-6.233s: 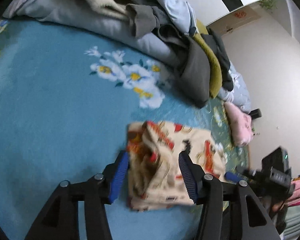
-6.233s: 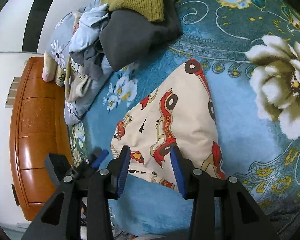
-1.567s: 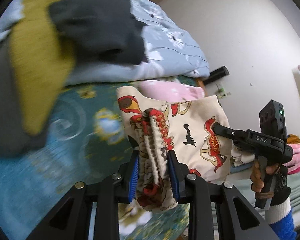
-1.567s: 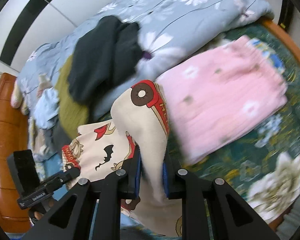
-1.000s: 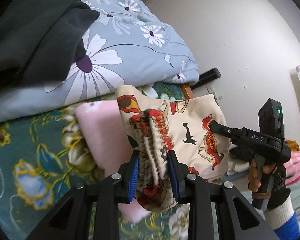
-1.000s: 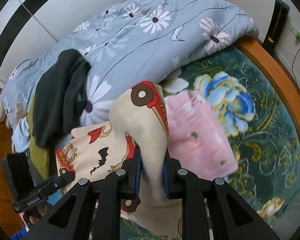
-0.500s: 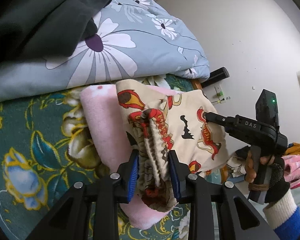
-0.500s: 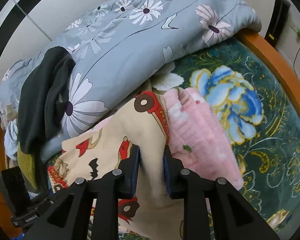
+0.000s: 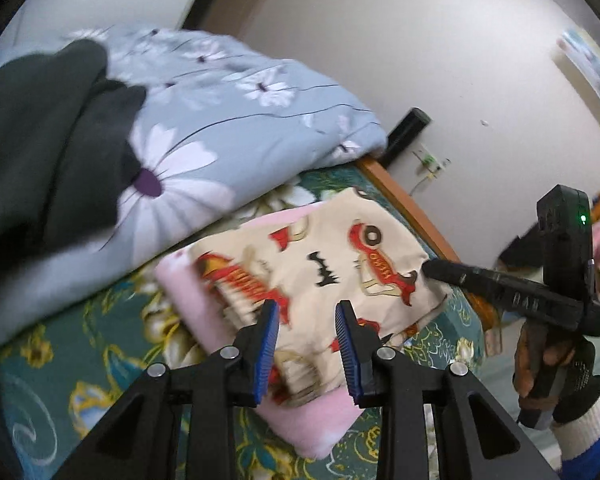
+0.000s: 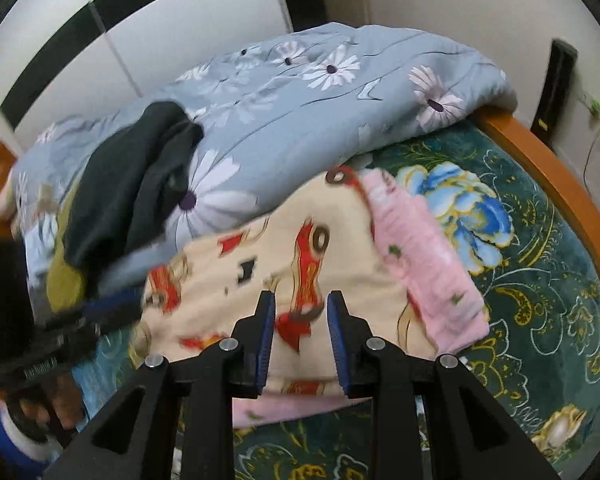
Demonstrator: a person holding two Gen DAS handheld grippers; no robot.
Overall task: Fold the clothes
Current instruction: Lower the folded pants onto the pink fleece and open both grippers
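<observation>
The folded cream garment with red car prints (image 9: pixel 324 264) lies on top of a folded pink garment (image 9: pixel 300 420) near the bed's corner. It also shows in the right wrist view (image 10: pixel 300 248), on the pink garment (image 10: pixel 424 248). My left gripper (image 9: pixel 307 324) is open just above the cream garment's near edge. My right gripper (image 10: pixel 300 316) is open over its other edge, with nothing between the pads. In the left wrist view the right gripper (image 9: pixel 432 270) rests at the garment's far corner.
A blue-grey floral duvet (image 10: pixel 320 92) is heaped behind the stack, with dark clothes (image 10: pixel 132 180) and an olive garment (image 10: pixel 64 280) on it. The green floral bedspread (image 10: pixel 540 280) ends at the orange wooden bed frame (image 10: pixel 560 184). A wall lies beyond.
Both grippers have let go of the cream garment and opened. It now lies flat on the pink garment, and both grippers have drawn back a little.
</observation>
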